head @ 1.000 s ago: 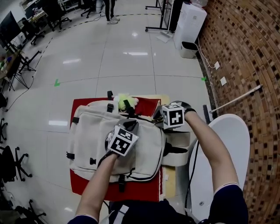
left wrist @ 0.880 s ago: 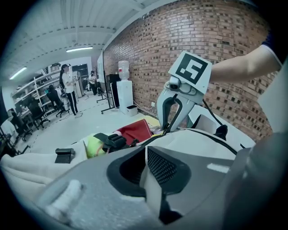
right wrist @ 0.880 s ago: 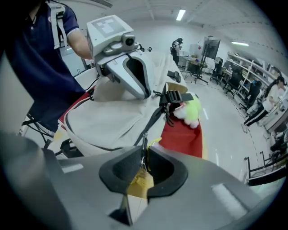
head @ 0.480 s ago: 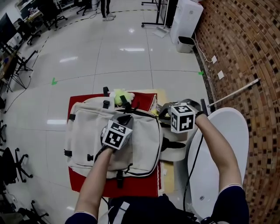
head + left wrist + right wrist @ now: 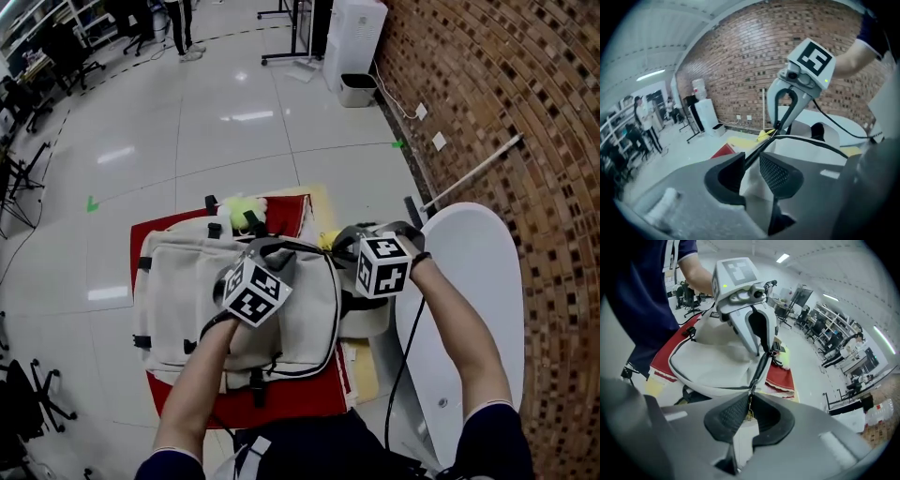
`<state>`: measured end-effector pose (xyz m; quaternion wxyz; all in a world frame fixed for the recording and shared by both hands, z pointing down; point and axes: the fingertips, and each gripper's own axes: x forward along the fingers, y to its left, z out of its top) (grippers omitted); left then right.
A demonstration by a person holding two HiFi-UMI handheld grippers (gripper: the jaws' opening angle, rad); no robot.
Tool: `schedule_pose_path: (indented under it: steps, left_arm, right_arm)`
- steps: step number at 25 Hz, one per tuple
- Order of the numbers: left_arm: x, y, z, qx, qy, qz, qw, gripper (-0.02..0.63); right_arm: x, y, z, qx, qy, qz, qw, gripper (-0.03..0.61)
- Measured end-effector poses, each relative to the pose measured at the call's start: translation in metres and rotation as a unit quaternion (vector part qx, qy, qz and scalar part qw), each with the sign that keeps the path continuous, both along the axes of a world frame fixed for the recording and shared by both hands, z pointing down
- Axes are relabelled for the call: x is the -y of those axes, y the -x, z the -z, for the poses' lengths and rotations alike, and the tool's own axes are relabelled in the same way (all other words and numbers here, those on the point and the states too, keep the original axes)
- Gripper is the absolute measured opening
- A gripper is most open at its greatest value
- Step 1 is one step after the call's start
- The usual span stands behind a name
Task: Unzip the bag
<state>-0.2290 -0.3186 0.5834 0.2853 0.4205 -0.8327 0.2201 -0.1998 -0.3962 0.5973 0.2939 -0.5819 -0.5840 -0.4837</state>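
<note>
Cream fabric bag (image 5: 178,291) is lying on a red cloth (image 5: 291,398) near the person. Right gripper (image 5: 751,401) is pinching the zipper pull (image 5: 750,411) at the bag's right end. Left gripper (image 5: 751,158), jaws just opening, is loosely straddling the black-edged seam.

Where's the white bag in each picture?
Head view: bag in the middle, slightly left.
Left gripper view: bag at centre right, just past the jaws.
Right gripper view: bag at centre left.
Shared landmark: red cloth beneath it.
</note>
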Motion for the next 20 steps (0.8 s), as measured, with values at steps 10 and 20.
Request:
schedule_pose_path:
  steps: [10, 20]
  left_arm:
    - [0.057, -0.007, -0.019, -0.015, 0.150, -0.298, 0.9427, 0.066]
    - [0.040, 0.005, -0.012, -0.051, 0.091, -0.275, 0.9558, 0.043]
  right_arm:
    - [0.000, 0.007, 0.014, 0.005, 0.028, -0.052, 0.998, 0.035]
    - [0.017, -0.029, 0.014, 0.002, 0.011, -0.079, 0.997, 0.035]
